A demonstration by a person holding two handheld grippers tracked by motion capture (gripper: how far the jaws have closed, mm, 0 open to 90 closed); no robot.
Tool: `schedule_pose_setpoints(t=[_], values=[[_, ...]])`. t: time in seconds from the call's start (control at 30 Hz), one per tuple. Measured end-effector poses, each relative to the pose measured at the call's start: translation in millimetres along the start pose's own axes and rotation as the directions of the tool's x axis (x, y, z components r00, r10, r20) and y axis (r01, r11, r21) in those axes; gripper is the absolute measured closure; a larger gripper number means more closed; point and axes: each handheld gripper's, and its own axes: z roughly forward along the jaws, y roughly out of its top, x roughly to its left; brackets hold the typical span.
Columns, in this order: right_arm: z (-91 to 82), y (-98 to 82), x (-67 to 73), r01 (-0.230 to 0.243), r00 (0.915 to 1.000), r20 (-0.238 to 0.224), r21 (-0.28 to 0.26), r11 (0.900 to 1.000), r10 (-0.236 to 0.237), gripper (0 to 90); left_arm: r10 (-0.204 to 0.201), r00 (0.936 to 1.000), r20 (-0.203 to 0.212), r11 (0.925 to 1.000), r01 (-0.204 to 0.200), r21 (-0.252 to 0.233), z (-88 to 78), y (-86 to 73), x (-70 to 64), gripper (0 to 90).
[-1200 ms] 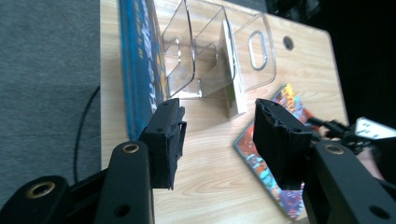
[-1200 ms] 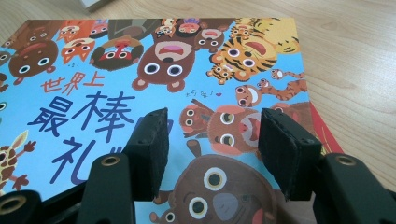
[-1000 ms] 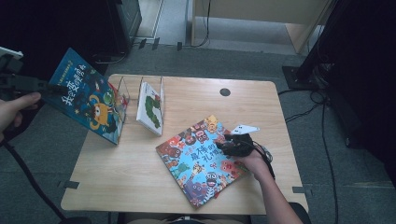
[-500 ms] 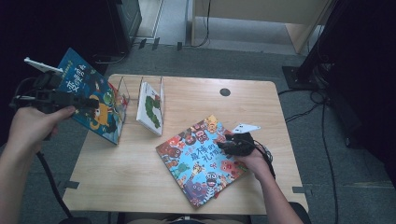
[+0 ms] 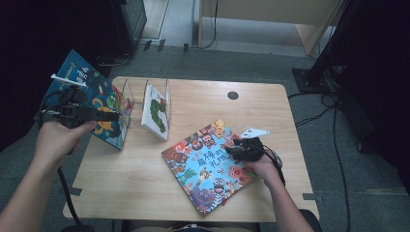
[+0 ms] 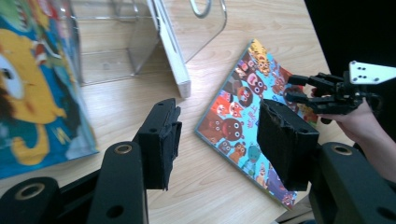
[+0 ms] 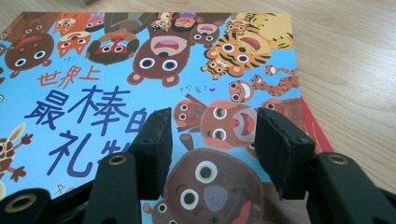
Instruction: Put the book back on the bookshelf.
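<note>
Left gripper [image 5: 104, 116]: hung beside the table's left edge in front of the blue book, jaws apart, nothing between them; they had just been opening.
Blue book [image 5: 92, 104]: stood tilted against the clear rack [image 5: 126, 96], yellow creature on its cover; top corner poked past the table edge, cover partly behind the gripper.
White book [image 5: 155, 112]: upright in the rack, caterpillar on its face.
Animal book [image 5: 210, 164]: flat on the table [image 5: 145, 193], skewed, sky-blue cover crowded with bears and tigers.
Right gripper [image 5: 231, 151]: low over that book's right side, jaws apart; contact hard to judge.
Room: bare wood ahead and left of the animal book.
</note>
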Motion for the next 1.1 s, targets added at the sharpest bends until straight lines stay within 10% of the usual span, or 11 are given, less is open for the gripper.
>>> schedule_pose_setpoints(t=[1.1], values=[[0.5,-0.6,-0.4,0.010,0.9999,-0.004,0.013,1.000,-0.010,47.9,0.097,0.9946,0.036,0.9947,-0.098,0.031,92.2,-38.1,-7.5,46.8]])
